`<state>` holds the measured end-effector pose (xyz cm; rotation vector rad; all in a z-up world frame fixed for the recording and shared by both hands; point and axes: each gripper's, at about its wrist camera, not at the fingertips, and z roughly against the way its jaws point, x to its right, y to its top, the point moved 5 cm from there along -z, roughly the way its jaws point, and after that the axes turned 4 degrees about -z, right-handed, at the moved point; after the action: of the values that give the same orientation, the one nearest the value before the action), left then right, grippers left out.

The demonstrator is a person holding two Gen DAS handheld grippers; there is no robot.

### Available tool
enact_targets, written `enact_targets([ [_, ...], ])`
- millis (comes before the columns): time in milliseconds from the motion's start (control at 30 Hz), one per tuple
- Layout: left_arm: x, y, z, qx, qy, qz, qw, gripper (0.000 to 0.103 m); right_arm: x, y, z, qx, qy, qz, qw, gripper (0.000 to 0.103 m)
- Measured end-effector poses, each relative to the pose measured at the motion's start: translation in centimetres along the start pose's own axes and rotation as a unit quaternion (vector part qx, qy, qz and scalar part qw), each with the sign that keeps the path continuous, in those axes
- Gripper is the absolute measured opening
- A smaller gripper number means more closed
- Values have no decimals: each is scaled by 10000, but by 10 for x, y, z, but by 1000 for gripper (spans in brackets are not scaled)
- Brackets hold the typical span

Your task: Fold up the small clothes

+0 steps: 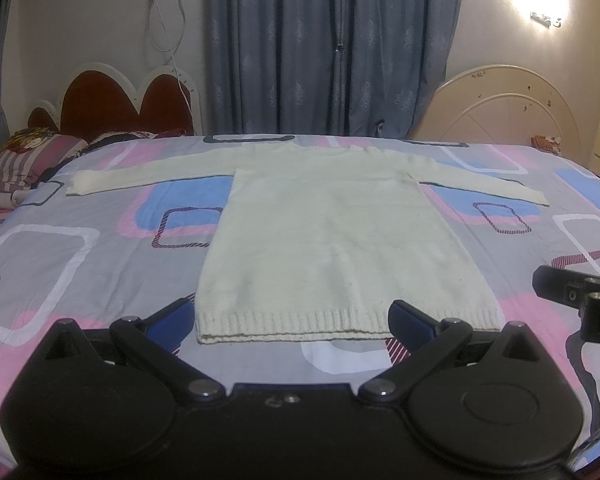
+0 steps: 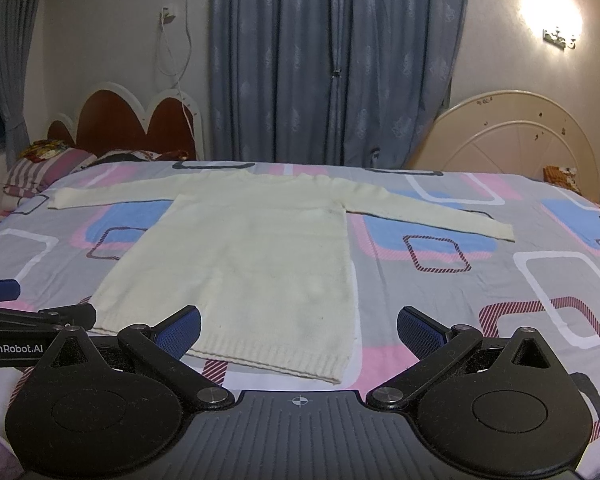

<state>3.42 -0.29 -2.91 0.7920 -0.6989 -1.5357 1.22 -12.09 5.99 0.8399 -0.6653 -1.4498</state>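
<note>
A cream knit sweater [image 1: 332, 236] lies flat on the bed, hem toward me, both sleeves spread out to the sides. It also shows in the right wrist view [image 2: 252, 256]. My left gripper [image 1: 292, 316] is open and empty, hovering just before the ribbed hem, its blue pads on either side of the hem's width. My right gripper [image 2: 300, 328] is open and empty, near the hem's right corner. The right gripper shows at the right edge of the left wrist view [image 1: 580, 292]; the left gripper shows at the left edge of the right wrist view [image 2: 28, 320].
The bedsheet [image 1: 80, 264] is grey with pink, blue and white squares. Pillows [image 1: 32, 160] and a red headboard [image 1: 120, 100] are at the far left. A cream footboard [image 1: 500, 108] stands at the far right. Blue curtains [image 1: 328, 48] hang behind.
</note>
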Motion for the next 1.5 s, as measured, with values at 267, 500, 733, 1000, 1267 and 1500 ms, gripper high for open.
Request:
enact_targets([
  [267, -1, 0, 0, 1, -6, 1, 10000, 103, -1, -1, 1, 8, 8, -2, 10000, 103],
  [500, -2, -1, 0, -3, -5, 1, 10000, 103, -3, -1, -1, 0, 14, 9, 10000, 103],
  [733, -3, -1, -1, -32, -18, 98, 9999, 103, -2, -1, -3, 2, -20, 1, 10000, 103],
  [1000, 0, 8, -11, -86, -659, 590, 9960, 103, 18, 4, -7, 117, -64, -227, 9997, 103],
  [1267, 10, 33, -45, 48, -1107, 756, 9910, 98, 60, 18, -20, 262, -365, -415, 9981, 102],
  [1500, 8, 69, -85, 462, -1196, 987, 9868, 103, 117, 45, -53, 333, -620, -993, 9926, 96],
])
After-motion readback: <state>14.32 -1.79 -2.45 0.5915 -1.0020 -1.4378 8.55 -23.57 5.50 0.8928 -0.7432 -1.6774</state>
